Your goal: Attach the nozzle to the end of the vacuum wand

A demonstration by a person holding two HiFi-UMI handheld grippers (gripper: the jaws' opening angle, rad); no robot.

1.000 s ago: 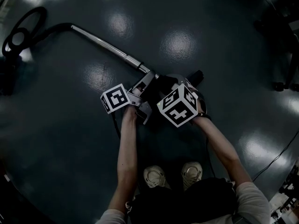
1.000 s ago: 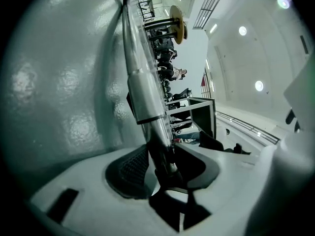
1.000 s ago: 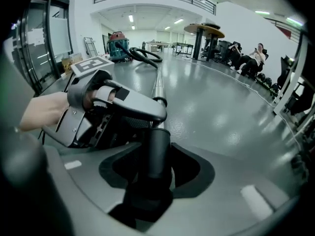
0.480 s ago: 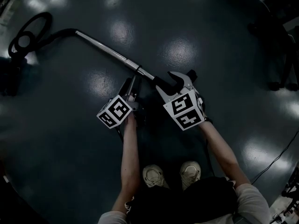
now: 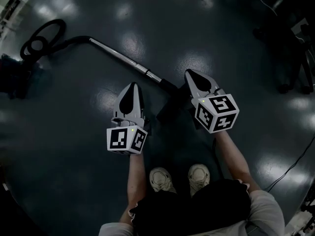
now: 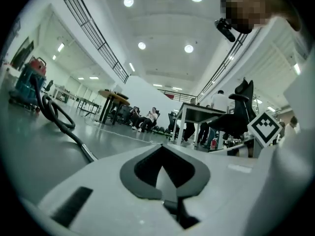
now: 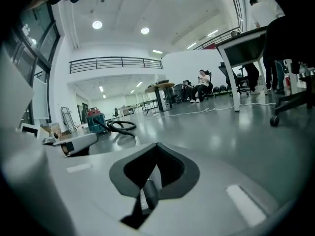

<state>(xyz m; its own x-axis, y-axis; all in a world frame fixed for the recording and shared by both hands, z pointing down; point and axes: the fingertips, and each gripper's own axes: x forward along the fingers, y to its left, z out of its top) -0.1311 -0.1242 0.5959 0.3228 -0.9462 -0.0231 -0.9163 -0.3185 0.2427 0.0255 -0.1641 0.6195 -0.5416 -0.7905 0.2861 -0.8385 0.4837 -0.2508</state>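
Both your left gripper (image 5: pixel 132 85) and right gripper (image 5: pixel 189 74) have fingers closed together, holding nothing; between them, on the floor (image 5: pixel 69 146), the nozzle (image 5: pixel 170 106) meets the end of the vacuum wand (image 5: pixel 123 58).

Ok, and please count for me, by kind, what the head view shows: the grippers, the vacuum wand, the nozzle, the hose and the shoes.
grippers: 2, the left gripper and the right gripper
vacuum wand: 1
nozzle: 1
hose: 1
shoes: 2
total: 7
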